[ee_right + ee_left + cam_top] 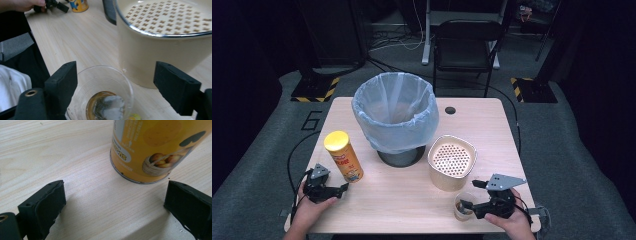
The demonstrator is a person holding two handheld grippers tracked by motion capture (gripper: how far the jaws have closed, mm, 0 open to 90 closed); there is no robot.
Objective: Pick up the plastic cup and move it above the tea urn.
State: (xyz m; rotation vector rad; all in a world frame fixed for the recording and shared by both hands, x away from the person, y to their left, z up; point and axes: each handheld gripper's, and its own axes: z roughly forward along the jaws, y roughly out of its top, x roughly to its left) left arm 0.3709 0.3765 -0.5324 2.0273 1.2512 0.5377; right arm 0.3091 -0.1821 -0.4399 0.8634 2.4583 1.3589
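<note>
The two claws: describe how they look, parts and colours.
Both are black. The left claw and right claw each carry a grey three-cornered plate on top and trail a black cable. The left claw's pads are blocky, matt black. The hands holding them show no sleeves.

Two grippers wait at the near edge of the table (377,200)

The right gripper (473,194) sits open by a small clear cup (462,206) (brown inside); the left gripper (343,190) is open near the yellow can (343,155).
</note>
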